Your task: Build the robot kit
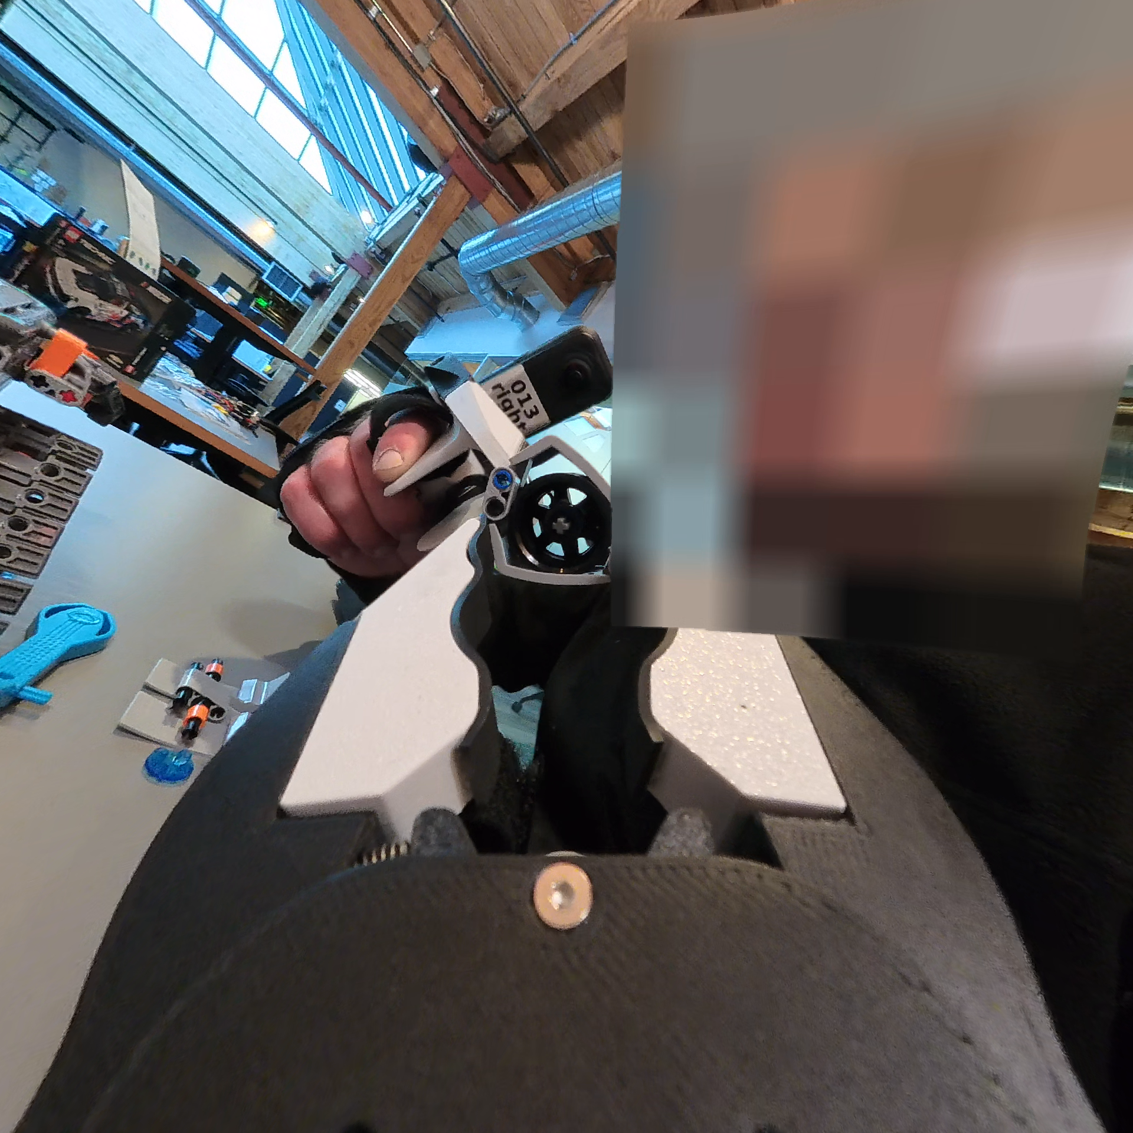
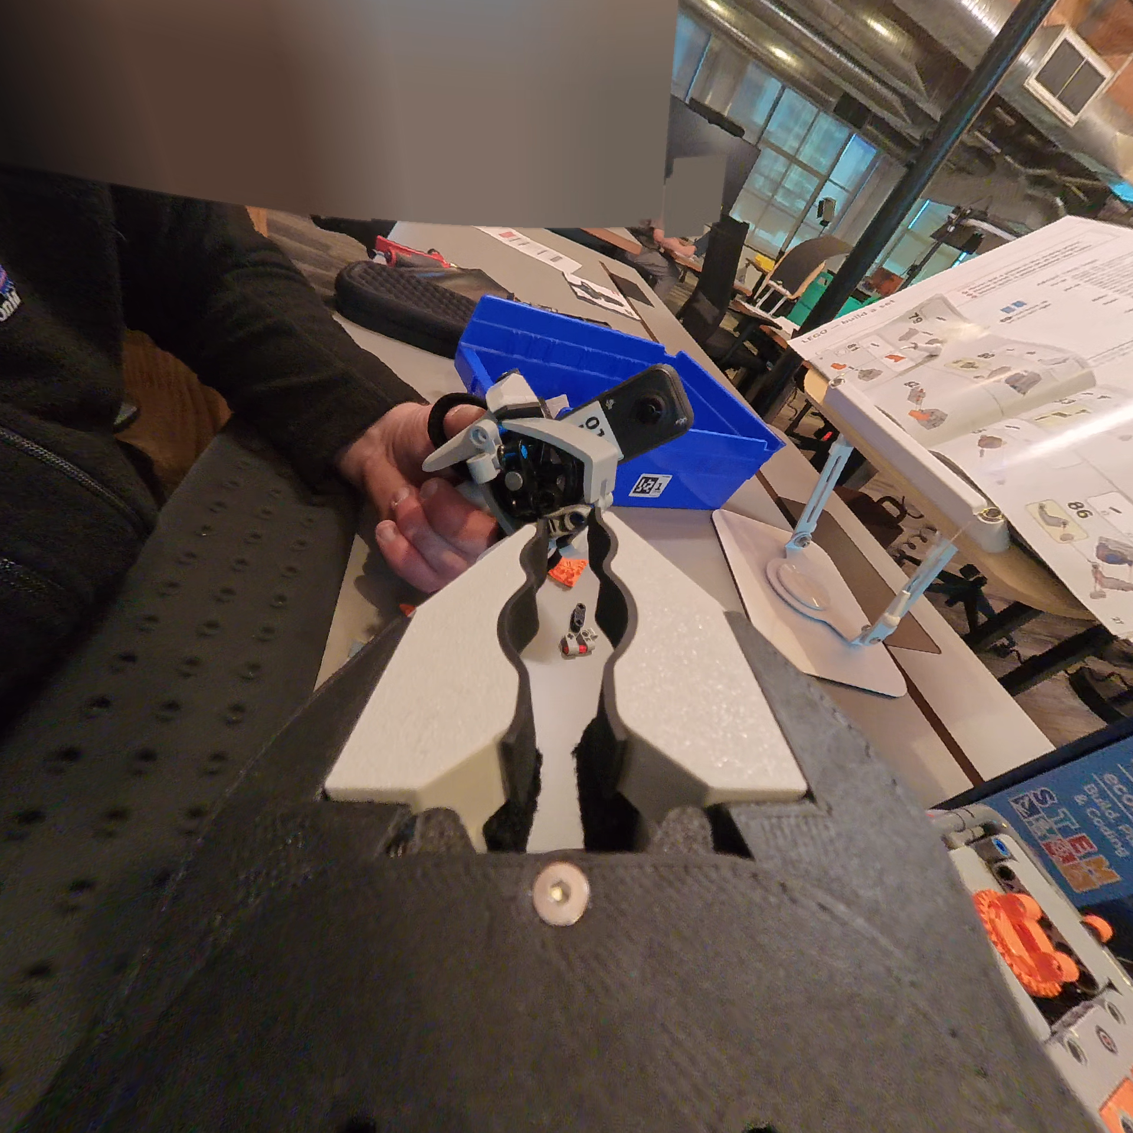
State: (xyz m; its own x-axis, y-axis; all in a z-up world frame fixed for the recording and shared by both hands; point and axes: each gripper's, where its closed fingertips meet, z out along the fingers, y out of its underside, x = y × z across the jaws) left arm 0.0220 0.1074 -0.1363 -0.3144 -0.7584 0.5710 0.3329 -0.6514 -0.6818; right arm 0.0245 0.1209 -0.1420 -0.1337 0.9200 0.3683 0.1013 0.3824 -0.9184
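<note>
Left wrist view looks up past the left gripper (image 1: 570, 595) at a small wheel assembly (image 1: 561, 527) held in the air above the pale table (image 1: 153, 552). It is a black spoked plastic wheel set inside a curved light-grey arch, with a short grey holed beam and a blue pin at its edge. We see the left gripper's jaws standing well apart. One white, grainy finger (image 1: 404, 662) touches the arch's rim, but the other's tip lies under a mosaic patch, so we cannot tell whether they grip. Farther off, the person's right hand (image 1: 343, 509) carries the other gripper, whose tips meet at the grey beam.

From the right wrist view, the right gripper (image 2: 565, 528) has its wavy, dark-lined jaws drawn nearly together, pinching a small grey holed piece at the bottom of the assembly. The left hand (image 2: 417, 515) is just behind.

On the table below lie a flat orange piece (image 2: 567, 573) and a tiny grey part (image 2: 578, 640). A glossy blue bin (image 2: 693, 453) stands beyond them, and an open instruction booklet (image 2: 1011, 380) rests on a white stand. Near the left gripper lie a ribbed blue tool (image 1: 55, 644) and a translucent blue disc (image 1: 167, 765).
</note>
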